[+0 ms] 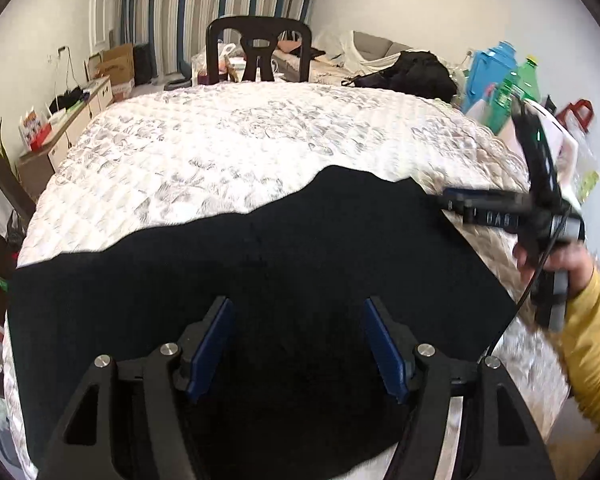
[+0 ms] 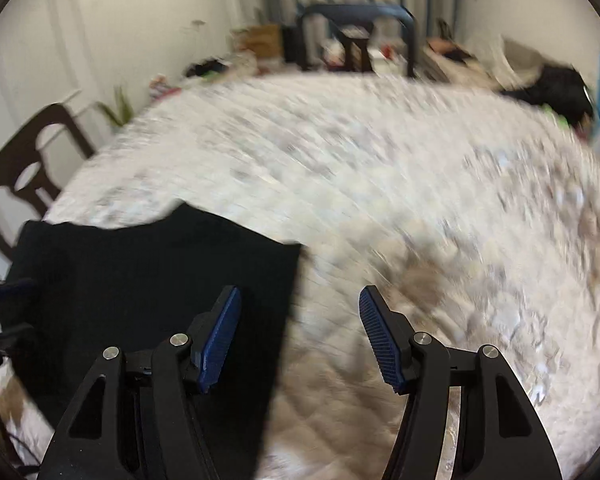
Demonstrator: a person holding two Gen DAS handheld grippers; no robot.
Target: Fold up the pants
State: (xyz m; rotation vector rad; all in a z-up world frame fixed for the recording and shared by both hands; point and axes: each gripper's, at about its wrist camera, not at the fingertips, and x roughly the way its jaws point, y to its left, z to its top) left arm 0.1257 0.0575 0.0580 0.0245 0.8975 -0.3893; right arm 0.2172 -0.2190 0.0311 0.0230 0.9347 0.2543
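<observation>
The black pants (image 1: pixel 260 280) lie flat on the white quilted table cover (image 1: pixel 236 140), along its near edge. My left gripper (image 1: pixel 298 344) is open and empty, above the middle of the pants. My right gripper (image 2: pixel 300 336) is open and empty, above the right edge of the pants (image 2: pixel 148 280); its left finger is over the cloth, its right finger over the cover. The right wrist view is blurred by motion. In the left wrist view the right gripper (image 1: pixel 456 200) shows at the pants' right corner, held by a hand in a yellow sleeve.
A dark chair (image 1: pixel 258 52) stands at the far side of the table, another chair (image 2: pixel 24 176) at the left. Green bottles (image 1: pixel 516 88) and a blue container stand at the right. Boxes and a low cabinet (image 1: pixel 64 128) line the left wall.
</observation>
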